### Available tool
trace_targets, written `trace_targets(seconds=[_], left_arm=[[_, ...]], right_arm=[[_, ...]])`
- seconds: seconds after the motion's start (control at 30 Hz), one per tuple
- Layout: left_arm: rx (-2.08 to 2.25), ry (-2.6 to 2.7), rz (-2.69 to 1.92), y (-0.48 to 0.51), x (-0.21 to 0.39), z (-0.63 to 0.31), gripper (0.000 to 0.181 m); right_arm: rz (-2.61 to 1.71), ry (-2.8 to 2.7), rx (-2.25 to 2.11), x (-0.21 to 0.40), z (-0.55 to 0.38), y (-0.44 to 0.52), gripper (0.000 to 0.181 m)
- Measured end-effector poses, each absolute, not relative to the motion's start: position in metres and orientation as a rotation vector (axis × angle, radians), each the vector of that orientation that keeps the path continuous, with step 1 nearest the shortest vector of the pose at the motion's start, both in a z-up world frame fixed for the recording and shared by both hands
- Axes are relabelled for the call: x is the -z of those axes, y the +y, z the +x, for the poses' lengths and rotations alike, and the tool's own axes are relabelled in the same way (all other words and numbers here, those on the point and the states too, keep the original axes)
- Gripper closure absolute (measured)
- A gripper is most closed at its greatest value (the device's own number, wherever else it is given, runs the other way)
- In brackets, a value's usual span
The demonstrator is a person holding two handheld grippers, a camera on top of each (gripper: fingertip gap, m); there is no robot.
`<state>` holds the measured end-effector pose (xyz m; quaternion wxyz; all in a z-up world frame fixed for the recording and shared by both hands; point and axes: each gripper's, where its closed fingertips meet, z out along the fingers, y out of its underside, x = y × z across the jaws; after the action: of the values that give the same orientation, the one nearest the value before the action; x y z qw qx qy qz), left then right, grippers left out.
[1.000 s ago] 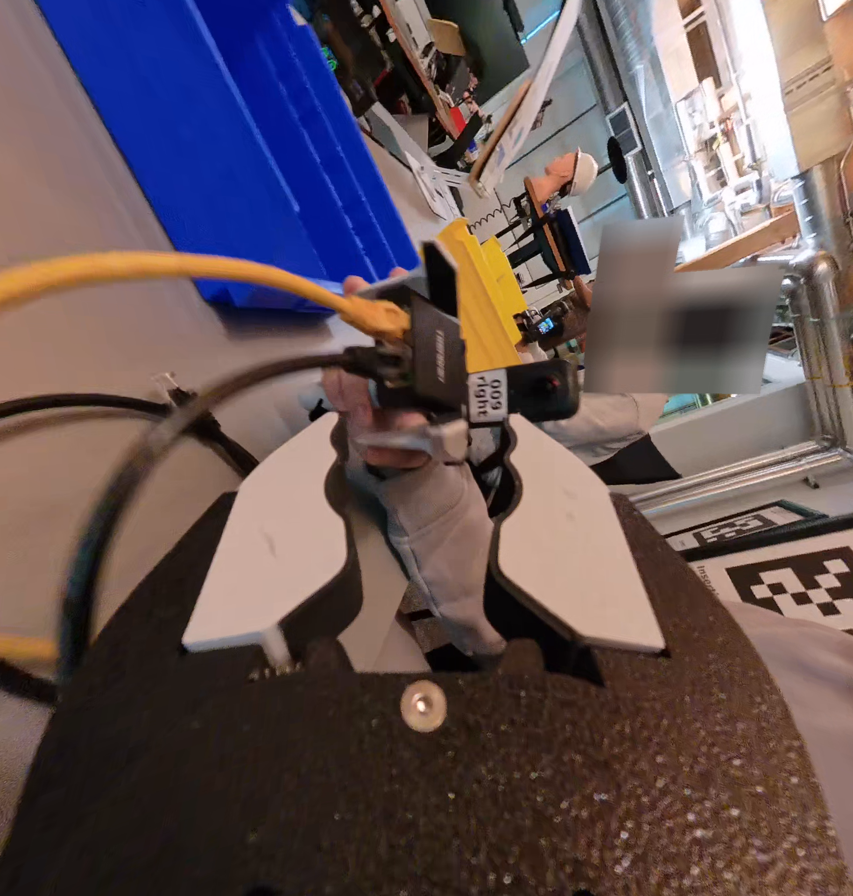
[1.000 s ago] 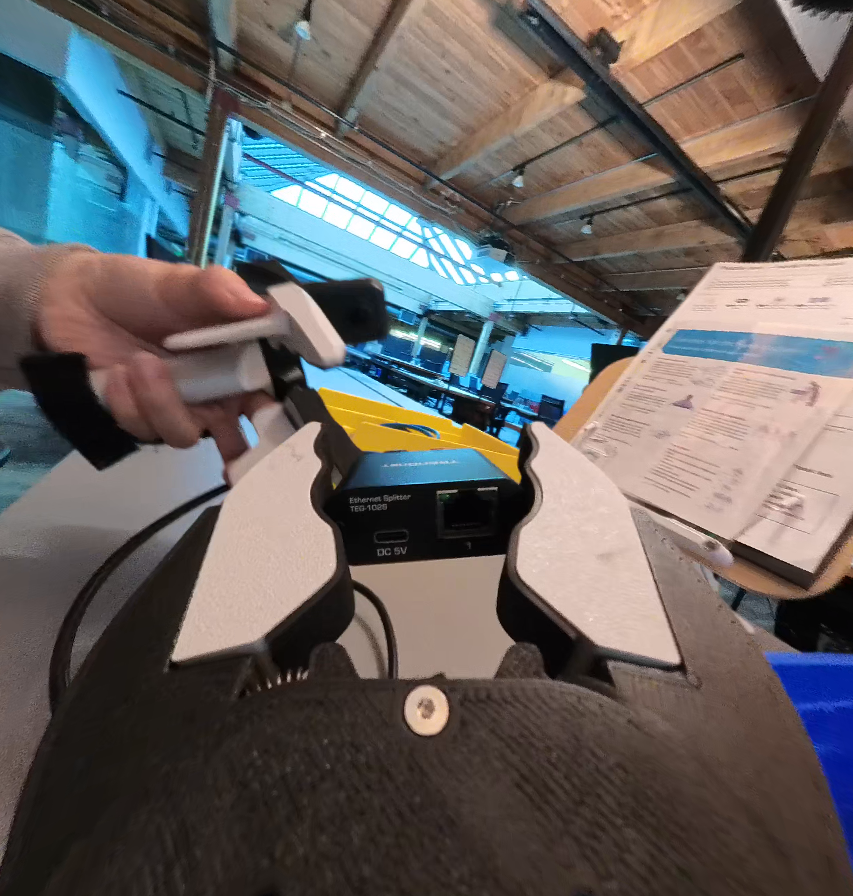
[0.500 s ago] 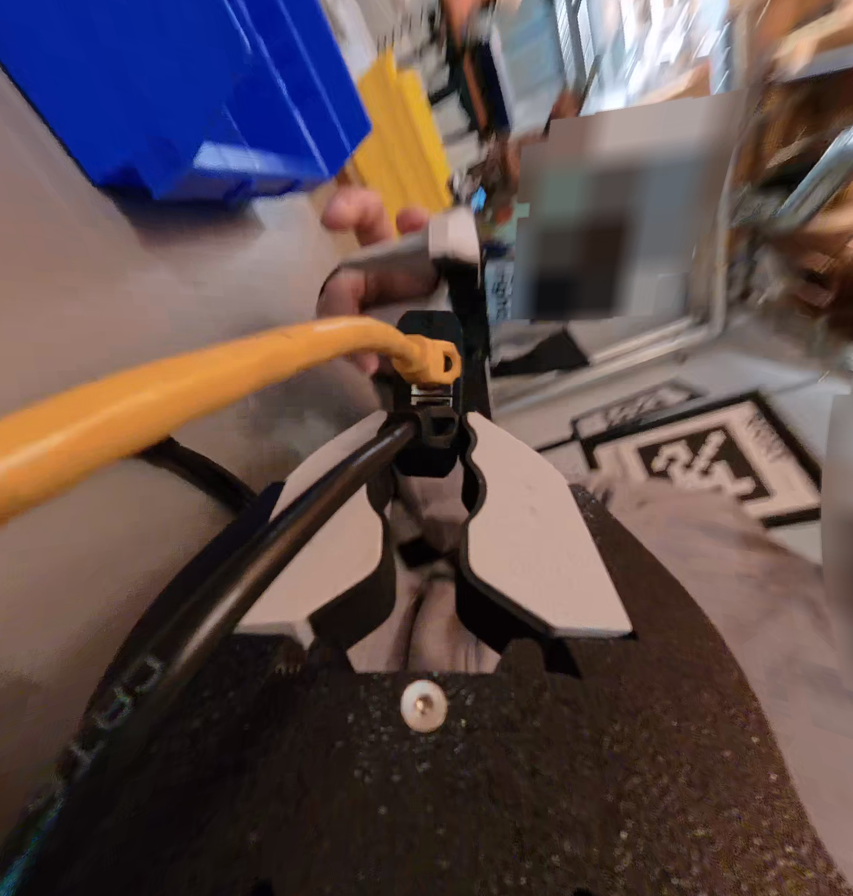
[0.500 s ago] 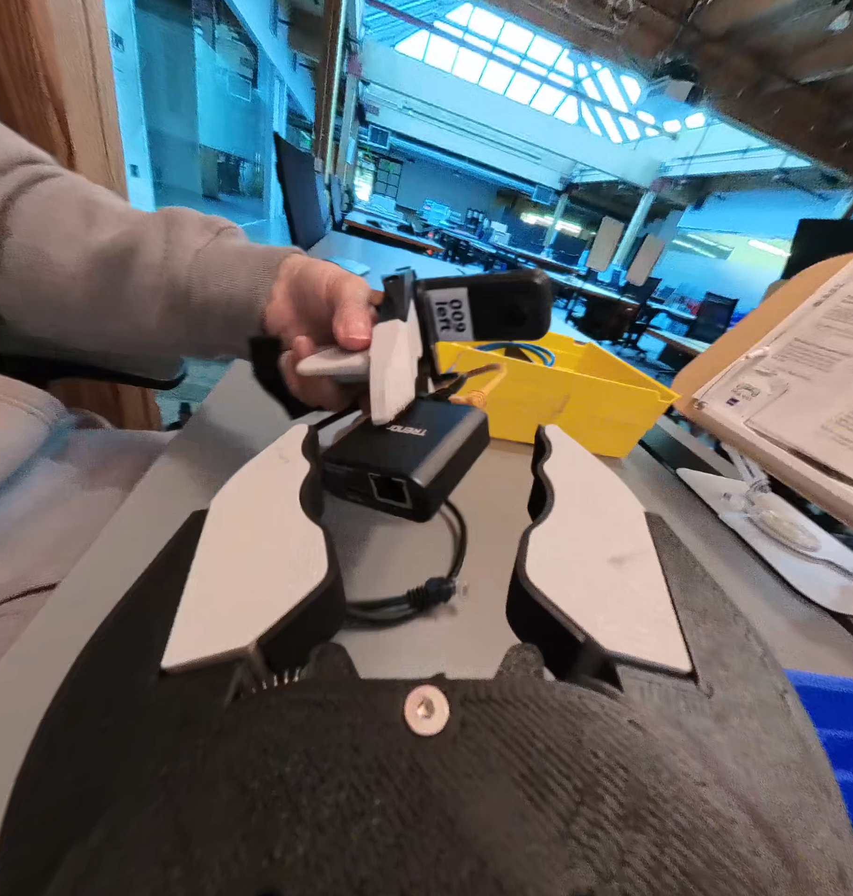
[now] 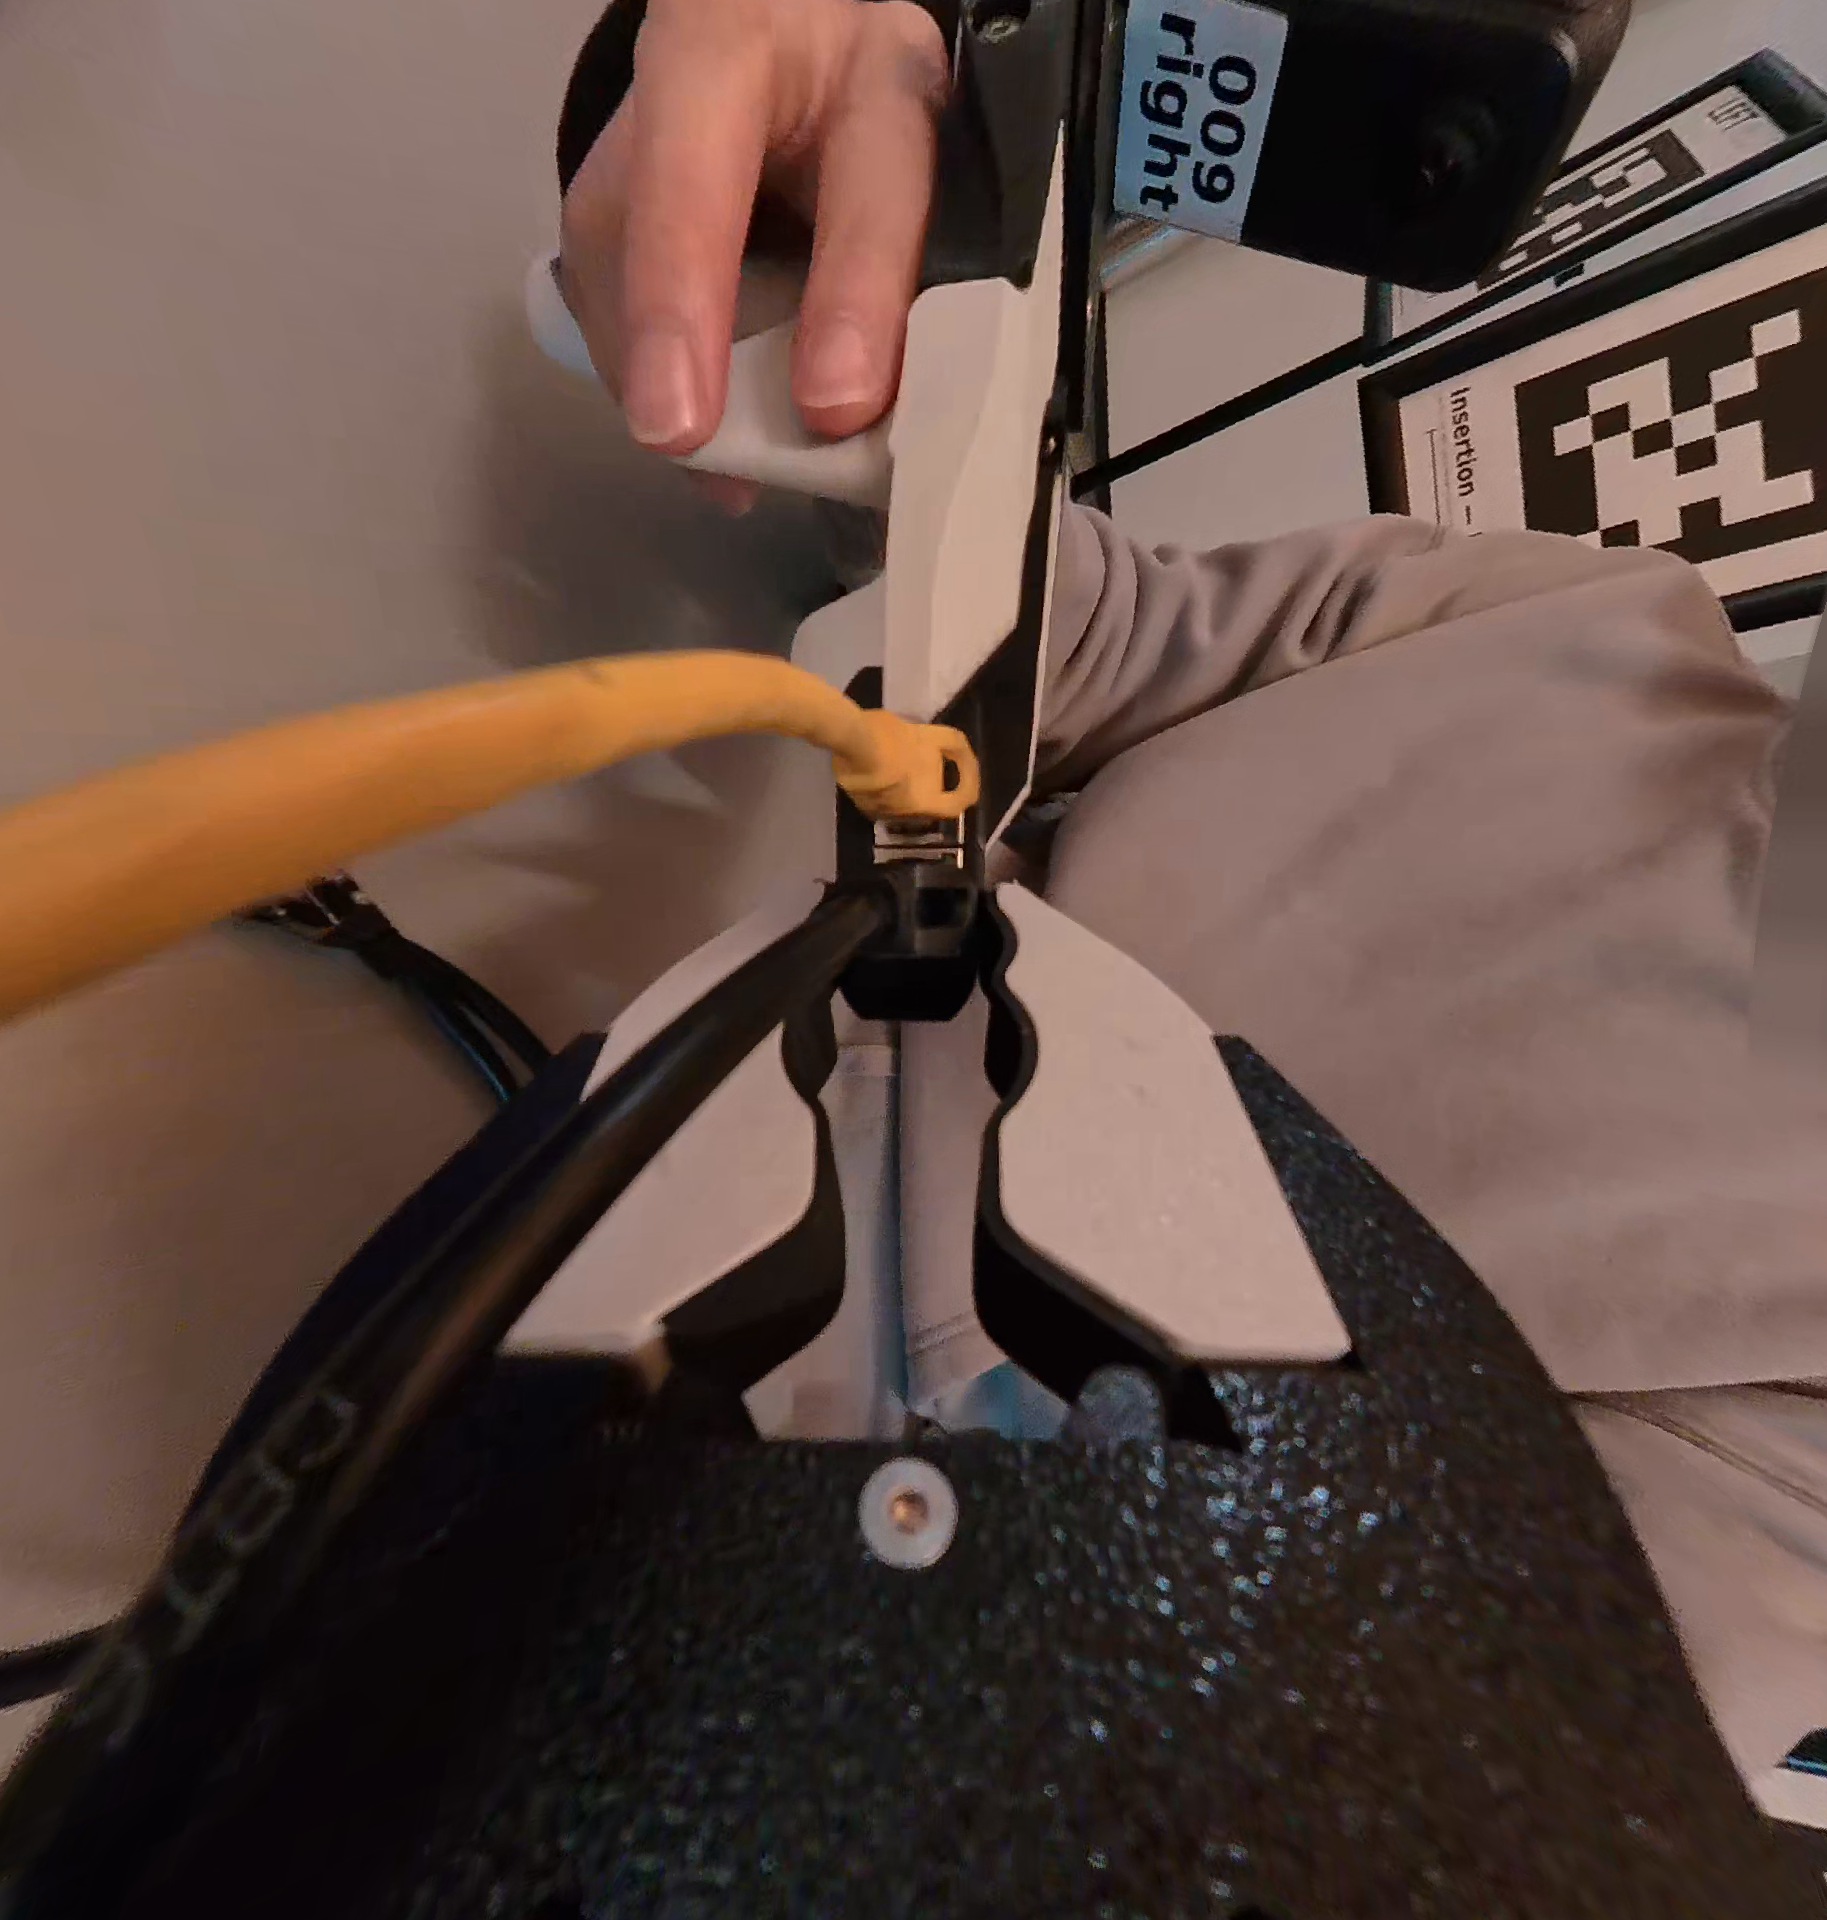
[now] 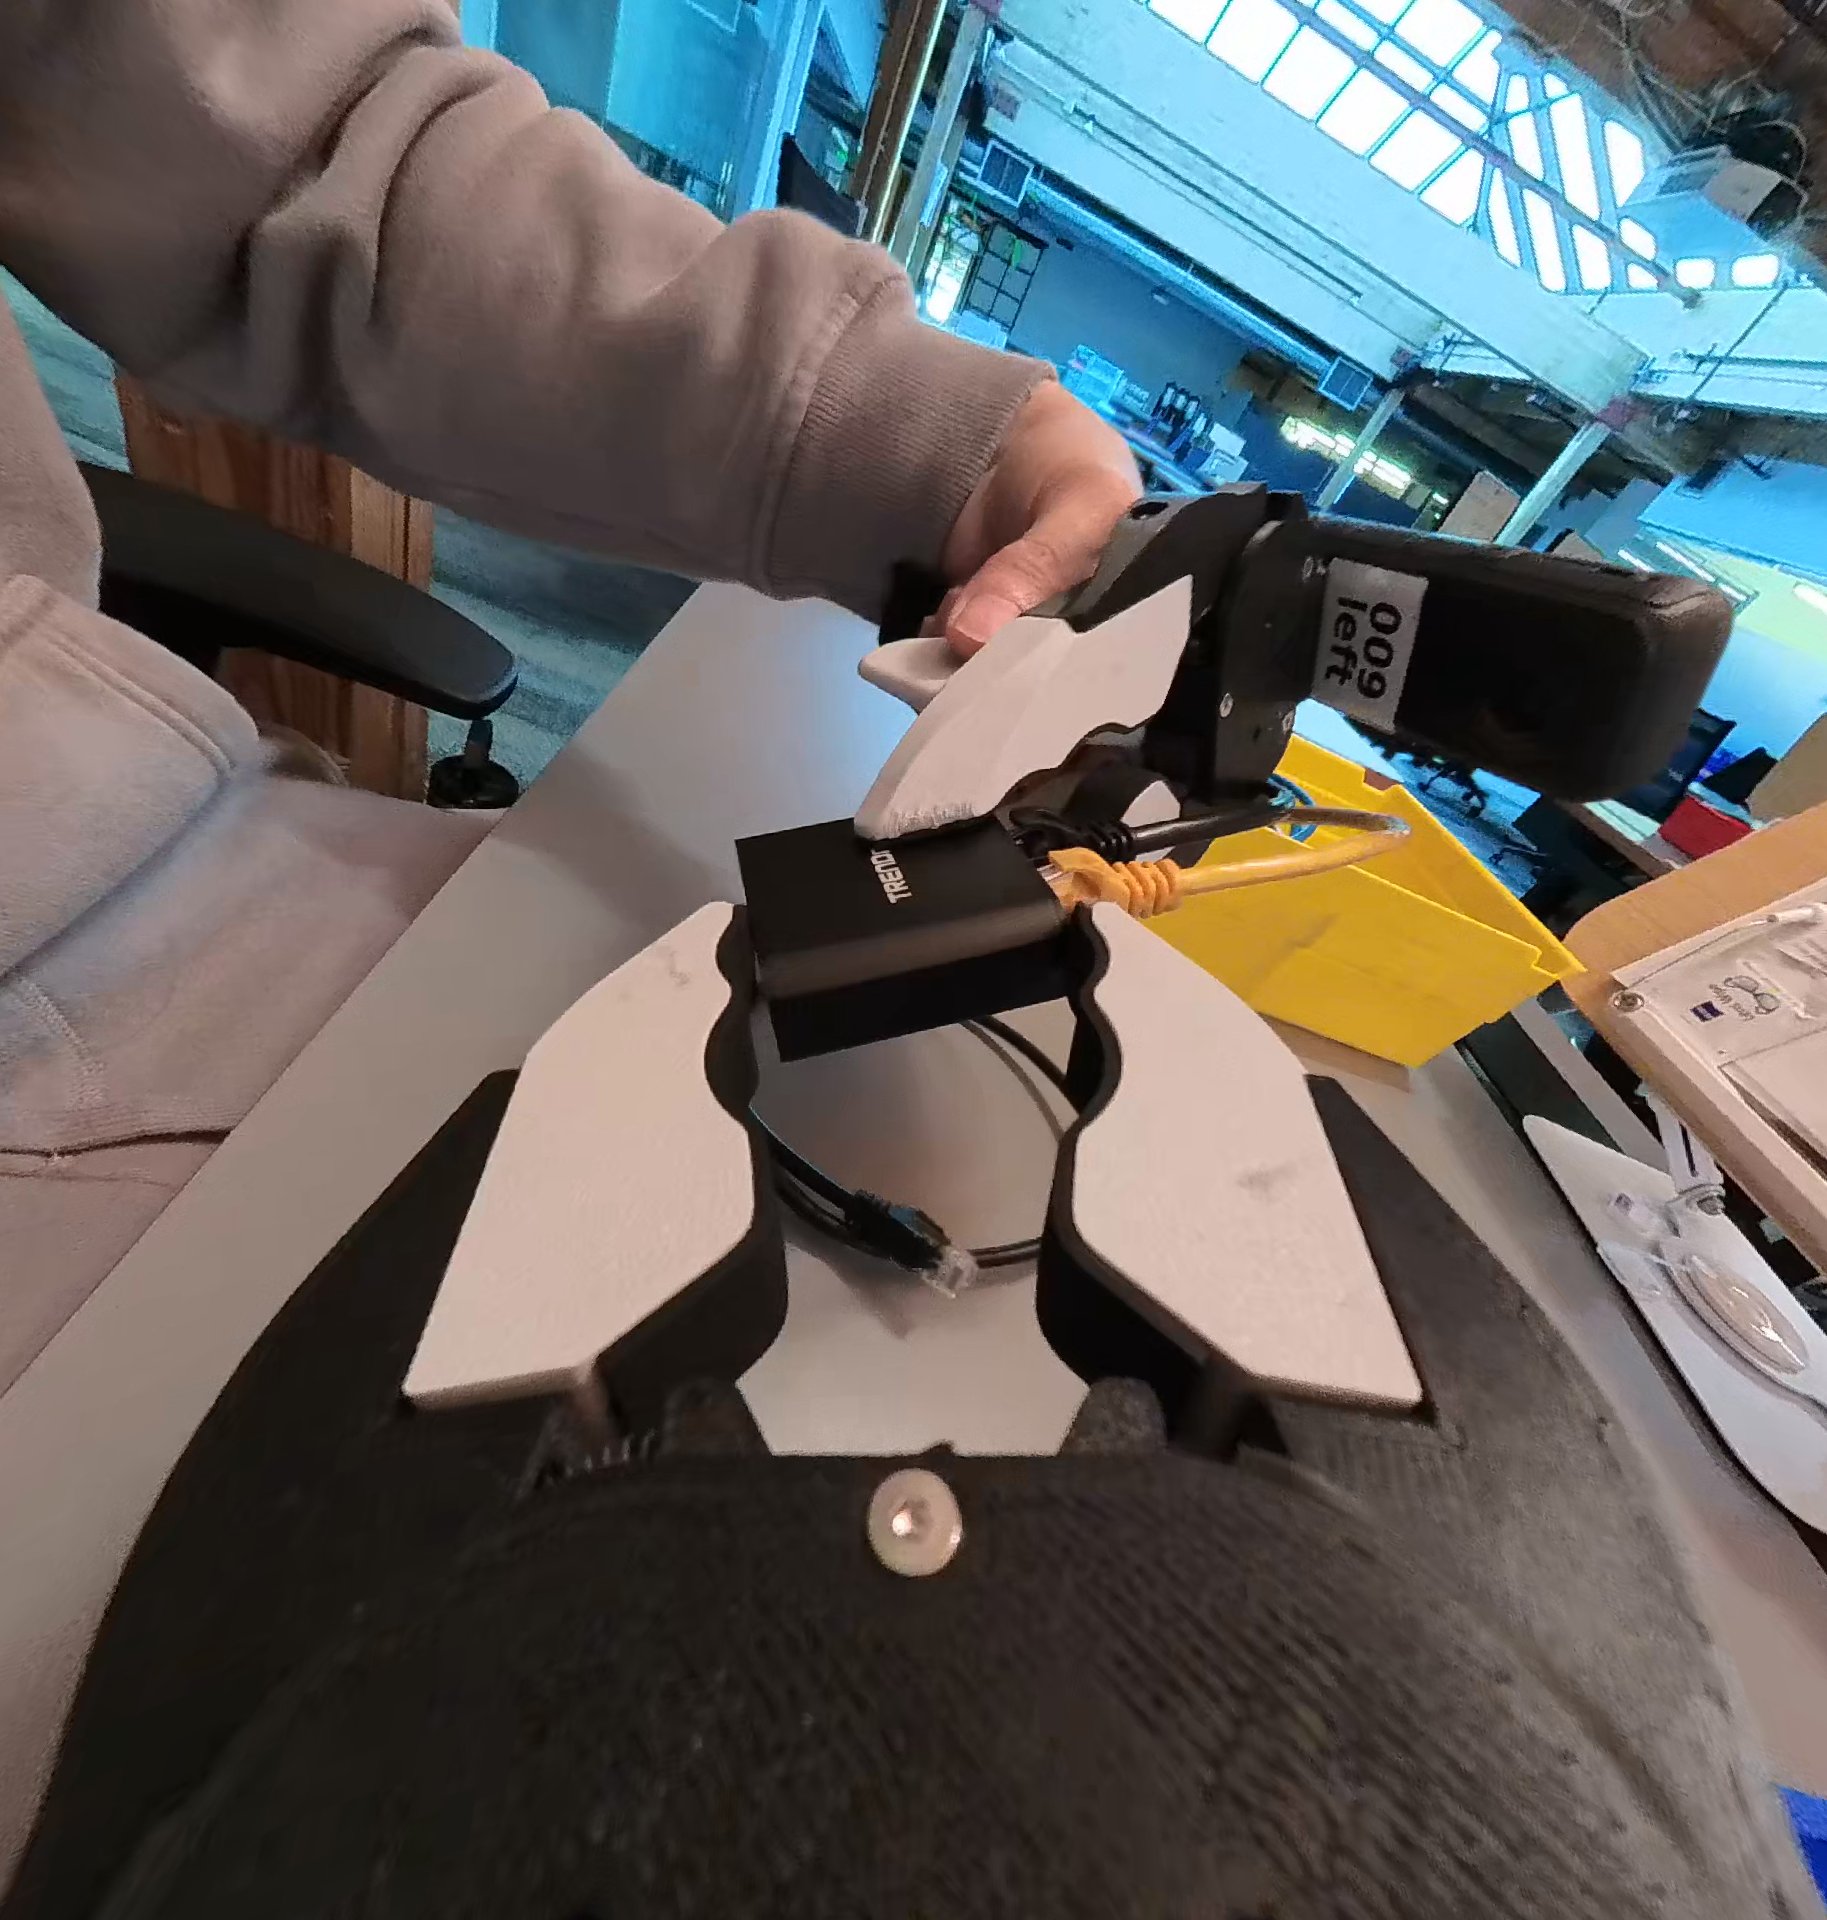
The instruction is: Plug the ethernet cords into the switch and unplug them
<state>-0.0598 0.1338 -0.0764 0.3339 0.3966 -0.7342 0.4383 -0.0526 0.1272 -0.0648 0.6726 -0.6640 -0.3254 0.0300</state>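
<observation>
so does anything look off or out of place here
Mostly fine, with one oddity: a black cord's plug lies loose on the table, connected to nothing, under the switch that both grippers hold up in the air. The yellow cord and another black cord are plugged in.

Left wrist view dim, warm-toned, soft blur at edges. Right wrist view bright, cool daylight from skylights [image 6: 1511,135]; background hazy; strong wide-angle bending at borders.

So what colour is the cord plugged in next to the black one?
Yellow cord, clearest in the right wrist view.
</observation>
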Motion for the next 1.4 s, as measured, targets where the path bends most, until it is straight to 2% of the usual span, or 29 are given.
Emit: trace_targets(seconds=[0.2,0.33,0.47,0.53,0.7,0.83,0.9,1.07,1.27,1.4], left_arm=[[-1.21,-1.92,1.007,0.138,0.072,-0.057,0.157],[-1.572,-1.801,1.209,0.151,0.046,-0.013,0.153],[-1.777,-1.703,1.392,0.159,0.042,0.003,0.135],[-1.838,-1.583,1.398,0.152,0.045,0.0,0.133],[-2.028,-1.054,1.317,0.152,0.037,0.003,0.144],[-2.097,-1.128,1.357,0.159,0.049,0.001,0.155],[-2.052,-1.288,1.396,0.165,0.054,-0.005,0.158],[-1.457,-1.934,1.496,0.189,0.095,-0.036,0.158],[-1.158,-2.075,1.263,0.185,0.081,-0.064,0.158],[-1.178,-2.009,1.21,0.178,0.072,-0.06,0.158]], right_arm=[[-1.48,-0.721,0.004,0.061,-0.048,0.134,0.123],[-1.427,-0.429,0.177,0.035,-0.015,0.152,0.123],[-1.376,-0.274,0.393,0.023,0.009,0.155,0.123],[-1.337,-0.197,0.508,0.019,0.018,0.156,0.123],[-1.292,-0.222,0.566,0.025,0.006,0.165,0.124],[-1.366,-0.304,0.513,0.038,0.002,0.169,0.125],[-1.411,-0.452,0.4,0.043,-0.011,0.164,0.121],[-1.51,-0.56,0.382,0.034,-0.018,0.15,0.085],[-1.676,-0.625,0.307,0.056,-0.049,0.174,0.077],[-1.7,-0.629,0.292,0.073,-0.053,0.183,0.097]])
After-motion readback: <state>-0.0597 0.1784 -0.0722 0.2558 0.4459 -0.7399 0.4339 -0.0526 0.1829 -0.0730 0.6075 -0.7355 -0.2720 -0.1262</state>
